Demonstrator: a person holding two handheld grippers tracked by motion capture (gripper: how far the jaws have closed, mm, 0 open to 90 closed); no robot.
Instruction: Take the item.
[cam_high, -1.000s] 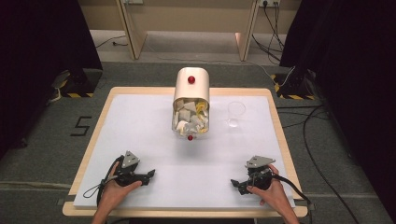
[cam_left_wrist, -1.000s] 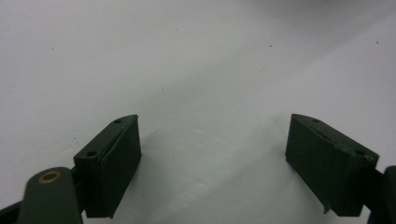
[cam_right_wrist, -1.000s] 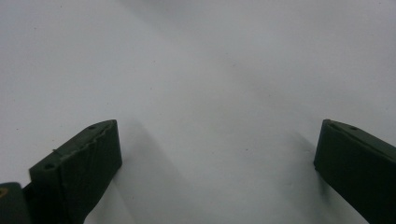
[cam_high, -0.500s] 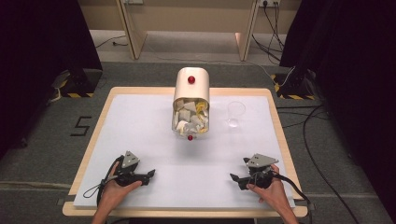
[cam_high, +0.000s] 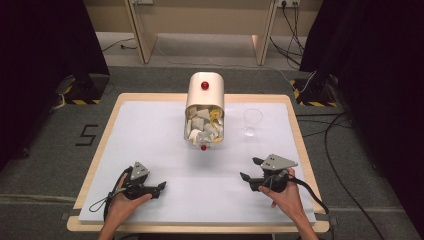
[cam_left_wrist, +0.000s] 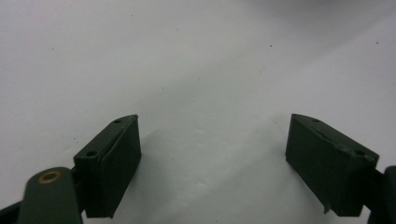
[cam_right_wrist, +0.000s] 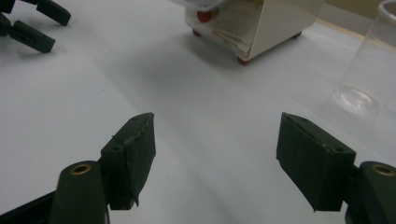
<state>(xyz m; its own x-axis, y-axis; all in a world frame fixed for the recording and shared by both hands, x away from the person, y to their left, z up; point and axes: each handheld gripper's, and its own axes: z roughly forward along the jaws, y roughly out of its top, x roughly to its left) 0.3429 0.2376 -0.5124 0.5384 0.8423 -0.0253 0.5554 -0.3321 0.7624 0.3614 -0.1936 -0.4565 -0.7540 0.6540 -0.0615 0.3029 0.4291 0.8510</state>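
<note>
The left tongs (cam_high: 161, 187) and right tongs (cam_high: 249, 170) both rest low on the white worktop (cam_high: 150, 130), jaws spread wide and holding nothing. Ahead of them, roughly midway between the two and well apart from both, stands a cream container (cam_high: 204, 107) with a clear front packed with folded packets (cam_high: 202, 125) and a red knob (cam_high: 203, 147) at its near lower edge. A clear cup (cam_high: 252, 122) stands just beside it, ahead of the right tongs and nearer to them than to the left.

The step in hand looks like the first reach toward the container. To do it well, bring the right tongs forward with the jaws kept wide, passing inside of the cup so it is not knocked, and line the jaws up square on the red knob before closing. The left tongs could steady the container's side, since it looks light and likely to slide
</note>
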